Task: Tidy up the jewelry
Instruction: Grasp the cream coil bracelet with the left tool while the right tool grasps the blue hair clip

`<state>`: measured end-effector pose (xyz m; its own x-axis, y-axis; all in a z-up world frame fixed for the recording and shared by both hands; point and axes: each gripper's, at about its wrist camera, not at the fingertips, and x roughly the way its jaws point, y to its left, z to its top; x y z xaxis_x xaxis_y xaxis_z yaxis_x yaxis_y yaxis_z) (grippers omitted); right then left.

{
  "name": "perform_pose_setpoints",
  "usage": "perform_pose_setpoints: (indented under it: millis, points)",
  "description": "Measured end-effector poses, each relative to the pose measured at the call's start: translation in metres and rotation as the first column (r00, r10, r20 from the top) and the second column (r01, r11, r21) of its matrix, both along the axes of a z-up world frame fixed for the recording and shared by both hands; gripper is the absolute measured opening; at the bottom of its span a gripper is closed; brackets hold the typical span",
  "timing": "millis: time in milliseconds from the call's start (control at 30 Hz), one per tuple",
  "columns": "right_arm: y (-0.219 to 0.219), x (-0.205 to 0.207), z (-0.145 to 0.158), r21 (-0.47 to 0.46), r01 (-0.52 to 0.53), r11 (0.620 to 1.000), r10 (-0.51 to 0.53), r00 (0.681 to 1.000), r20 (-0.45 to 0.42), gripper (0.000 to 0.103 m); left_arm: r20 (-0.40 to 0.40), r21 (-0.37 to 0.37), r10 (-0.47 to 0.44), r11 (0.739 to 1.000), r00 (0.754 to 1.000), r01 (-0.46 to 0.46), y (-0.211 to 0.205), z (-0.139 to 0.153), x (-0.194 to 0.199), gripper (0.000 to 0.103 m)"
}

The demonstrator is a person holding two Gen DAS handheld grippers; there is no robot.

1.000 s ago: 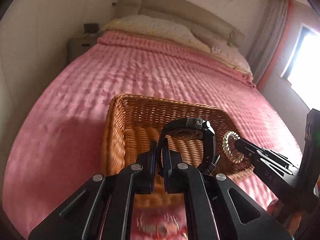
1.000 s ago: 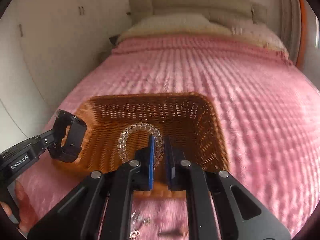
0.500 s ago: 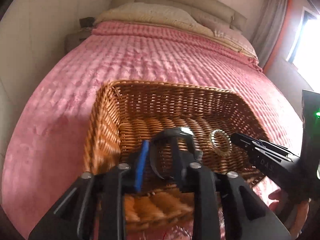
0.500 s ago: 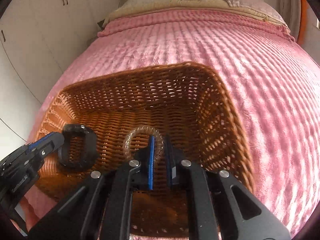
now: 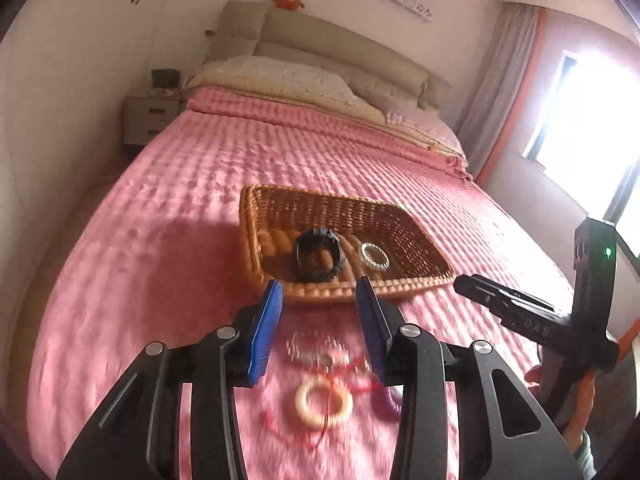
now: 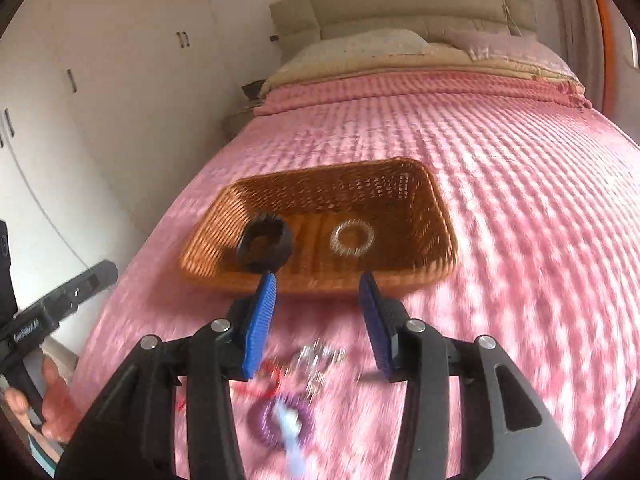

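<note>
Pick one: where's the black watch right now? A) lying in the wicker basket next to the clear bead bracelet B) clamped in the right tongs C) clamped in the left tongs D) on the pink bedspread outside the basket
A. The black watch lies on the floor of the wicker basket beside the clear bead bracelet, while the left tongs and right tongs both stand open and hold nothing.
</note>
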<state>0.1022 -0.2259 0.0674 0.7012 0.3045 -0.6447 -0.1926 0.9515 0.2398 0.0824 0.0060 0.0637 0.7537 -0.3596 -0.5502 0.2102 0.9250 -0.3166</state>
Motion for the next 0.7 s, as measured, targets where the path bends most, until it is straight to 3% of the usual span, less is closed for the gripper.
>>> perform_pose_setpoints:
  millis: [333, 500, 700]
  points:
    - [0.011, -0.079, -0.052, -0.029, -0.021, 0.999, 0.02, 1.0, -0.023, 0.04, -0.091, -0.031, -0.05, 0.998, 0.995, 0.047, 0.009, -0.058, -0.044, 0.037]
    - [0.02, -0.087, -0.077, -0.081, -0.034, 0.996, 0.029, 0.998, -0.06, 0.04, -0.163, -0.035, -0.063, 0.998, 0.985, 0.058, 0.01, -0.085, -0.029, 0.035]
    - [0.025, -0.084, -0.083, -0.097, -0.048, 0.994, 0.042, 0.997, -0.06, 0.04, -0.226, -0.028, -0.084, 0.996, 0.97, 0.08, 0.002, -0.103, 0.005, 0.035]
